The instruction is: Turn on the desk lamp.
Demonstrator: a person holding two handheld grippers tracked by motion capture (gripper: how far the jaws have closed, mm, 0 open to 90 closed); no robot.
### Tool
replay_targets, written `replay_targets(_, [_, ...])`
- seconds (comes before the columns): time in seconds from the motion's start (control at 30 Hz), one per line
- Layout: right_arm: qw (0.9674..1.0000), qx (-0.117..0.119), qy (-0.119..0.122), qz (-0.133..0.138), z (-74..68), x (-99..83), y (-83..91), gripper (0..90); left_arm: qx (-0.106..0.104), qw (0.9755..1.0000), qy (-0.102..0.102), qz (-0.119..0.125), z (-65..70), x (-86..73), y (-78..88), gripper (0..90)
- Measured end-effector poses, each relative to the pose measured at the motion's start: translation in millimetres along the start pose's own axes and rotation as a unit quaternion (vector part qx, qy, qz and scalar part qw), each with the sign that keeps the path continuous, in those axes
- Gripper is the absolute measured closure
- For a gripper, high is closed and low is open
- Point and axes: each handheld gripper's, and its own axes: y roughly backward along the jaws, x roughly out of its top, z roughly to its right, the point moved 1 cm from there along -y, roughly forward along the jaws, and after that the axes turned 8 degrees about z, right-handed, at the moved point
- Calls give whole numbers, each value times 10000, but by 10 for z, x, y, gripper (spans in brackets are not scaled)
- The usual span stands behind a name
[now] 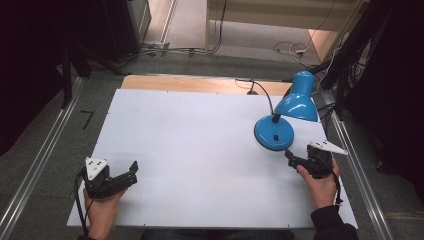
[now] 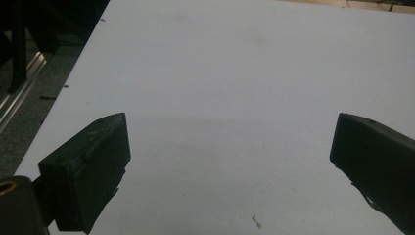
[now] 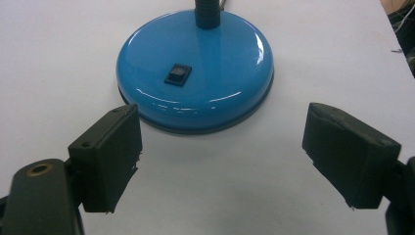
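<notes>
Just ahead of the right gripper (image 3: 220,161) sits the lamp (image 1: 285,117), blue, w/ a round base (image 3: 195,73) and a small black switch (image 3: 176,74) on top of that base. Right gripper jaws stand wide apart, holding nothing. Seen along them in the right gripper view, the base lies straight in front, a bit toward the left finger (image 3: 110,156), near but not touching. The switch is beyond the fingertips, on the near half of the base, approx. on the line between both jaws, slightly left of centre. Black neck (image 3: 208,12) rises from the far side of the base, so it is not in the way.

From the high view, the shade (image 1: 298,100) leans away from the person, over the far right part of the white table (image 1: 190,140). Lamp has no real long axis at base level, it is round, so approach angle matters little.

Left gripper (image 1: 117,180) is well apart from the lamp, on the other side of the table, jaws also wide and empty; in front of them lies bare white surface.

My judgement: the right hand (image 1: 320,185) is much nearer, so the coming move is probably forward and a little left, to press the switch w/ one fingertip or to take the base. Risk: base may slide if pushed sideways.
</notes>
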Motion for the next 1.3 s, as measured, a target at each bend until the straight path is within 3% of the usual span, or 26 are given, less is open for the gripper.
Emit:
replay_targets(1.0, [9999,81,85,-4,-115,122,-198,139,-18,10000,5,-21,-5,1,0,20])
replay_targets(1.3, [9999,72,97,95,-150,176,-268,207,-20,10000,12,-25,-6,0,-1,20])
